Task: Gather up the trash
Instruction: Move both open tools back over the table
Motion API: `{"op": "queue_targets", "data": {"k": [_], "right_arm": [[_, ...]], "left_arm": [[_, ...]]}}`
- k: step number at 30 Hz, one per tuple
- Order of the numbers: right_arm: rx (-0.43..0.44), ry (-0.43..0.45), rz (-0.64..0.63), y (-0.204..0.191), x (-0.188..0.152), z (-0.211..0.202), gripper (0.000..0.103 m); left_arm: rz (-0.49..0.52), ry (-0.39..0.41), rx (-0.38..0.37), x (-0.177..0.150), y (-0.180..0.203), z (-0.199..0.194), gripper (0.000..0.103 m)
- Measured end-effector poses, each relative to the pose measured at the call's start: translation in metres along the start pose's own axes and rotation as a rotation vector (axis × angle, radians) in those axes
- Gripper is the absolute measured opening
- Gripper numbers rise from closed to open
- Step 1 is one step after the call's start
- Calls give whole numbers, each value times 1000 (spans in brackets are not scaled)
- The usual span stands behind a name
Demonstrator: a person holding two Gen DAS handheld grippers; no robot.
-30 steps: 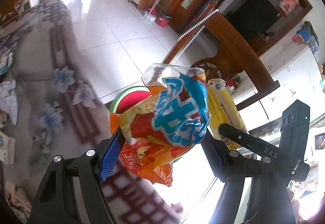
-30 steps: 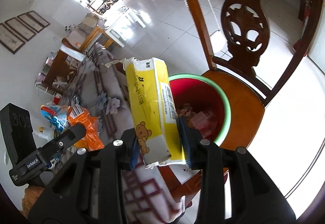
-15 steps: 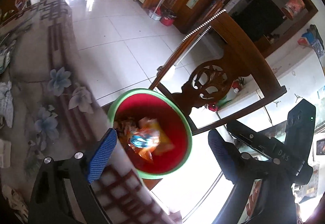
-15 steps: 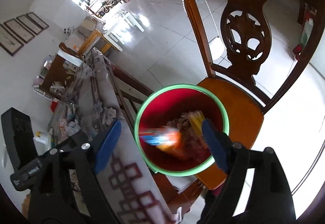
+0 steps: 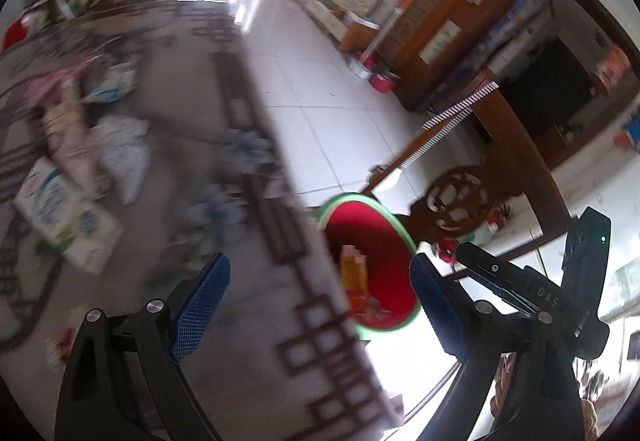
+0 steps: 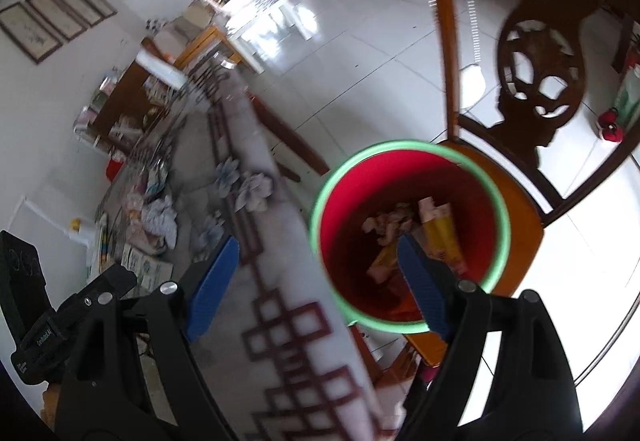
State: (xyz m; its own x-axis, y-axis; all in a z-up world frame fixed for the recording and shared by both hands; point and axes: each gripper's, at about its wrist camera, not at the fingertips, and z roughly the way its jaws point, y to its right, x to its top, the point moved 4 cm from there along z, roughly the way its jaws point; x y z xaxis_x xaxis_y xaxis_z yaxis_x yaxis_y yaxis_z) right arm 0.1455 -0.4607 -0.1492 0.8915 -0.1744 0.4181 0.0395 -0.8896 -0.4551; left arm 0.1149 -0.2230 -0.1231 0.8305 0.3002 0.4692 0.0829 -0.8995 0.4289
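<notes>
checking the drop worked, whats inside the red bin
The bin holds a yellow pack, crumpled paper and orange wrappers. The right claw's finger covers part of the pile, and the bottom is hidden.

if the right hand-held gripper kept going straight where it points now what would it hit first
Probably the patterned tablecloth edge, which sits midway between the open right hand-held gripper fingers; the red bin lies just right of that line. Depth is unclear.

- White glossy floor tiles (image 6: 360,53) catch bright daylight.
- A carved dark wooden chair (image 6: 536,81) stands beside the counter (image 6: 280,305).
- Framed pictures (image 6: 52,21) hang on the white wall.
</notes>
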Motion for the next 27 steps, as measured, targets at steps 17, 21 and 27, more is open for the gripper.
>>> {"op": "queue_targets", "data": {"k": [17, 21, 27], "right_arm": [[45, -162, -226, -160, -64, 67, 80], [45, -183, -239, -183, -81, 75, 86], [47, -265, -248, -213, -120, 97, 94]], "left_arm": [[-273, 65, 148, -31, -193, -83, 87], [-287, 66, 160, -35, -225, -94, 87], [-289, 81, 182, -30, -266, -109, 87]]}}
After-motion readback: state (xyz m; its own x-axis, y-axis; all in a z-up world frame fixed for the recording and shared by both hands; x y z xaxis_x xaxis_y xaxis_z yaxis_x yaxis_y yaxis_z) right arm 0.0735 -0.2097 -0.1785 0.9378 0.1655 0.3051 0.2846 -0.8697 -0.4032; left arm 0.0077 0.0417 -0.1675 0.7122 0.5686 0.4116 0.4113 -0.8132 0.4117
